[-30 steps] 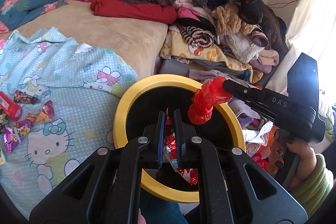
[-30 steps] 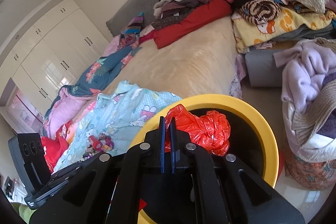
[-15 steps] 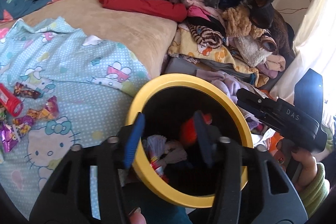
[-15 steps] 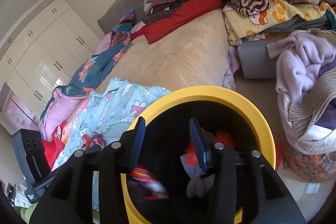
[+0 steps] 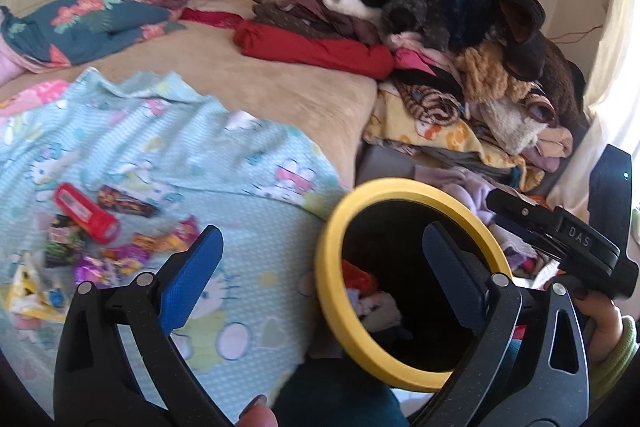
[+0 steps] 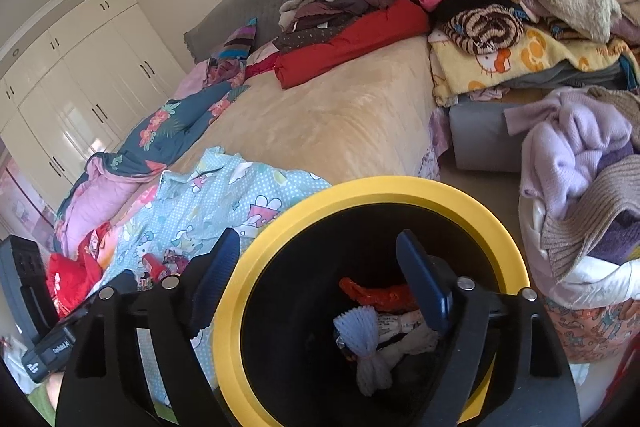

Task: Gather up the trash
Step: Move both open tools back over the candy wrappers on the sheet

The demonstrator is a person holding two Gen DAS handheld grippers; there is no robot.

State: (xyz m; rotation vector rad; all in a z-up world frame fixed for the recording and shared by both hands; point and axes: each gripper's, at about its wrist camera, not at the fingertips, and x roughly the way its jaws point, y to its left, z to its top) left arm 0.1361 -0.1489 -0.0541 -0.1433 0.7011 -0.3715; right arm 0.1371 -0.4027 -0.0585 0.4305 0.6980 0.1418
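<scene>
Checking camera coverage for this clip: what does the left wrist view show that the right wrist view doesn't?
Left wrist only: the full wrapper litter on the blue sheet, and the person's hand holding the right hand-held gripper.

Right wrist only: the white wardrobe, a lilac sweater, and the white bundle deep in the bin.

Both: the yellow-rimmed bin, the red bag inside, the clothes pile; both jaws opening, empty.

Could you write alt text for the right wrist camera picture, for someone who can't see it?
The right gripper, opening with nothing between its fingers, hangs over a yellow-rimmed bin holding a red plastic bag. Behind lies a bed piled with clothes.
</scene>
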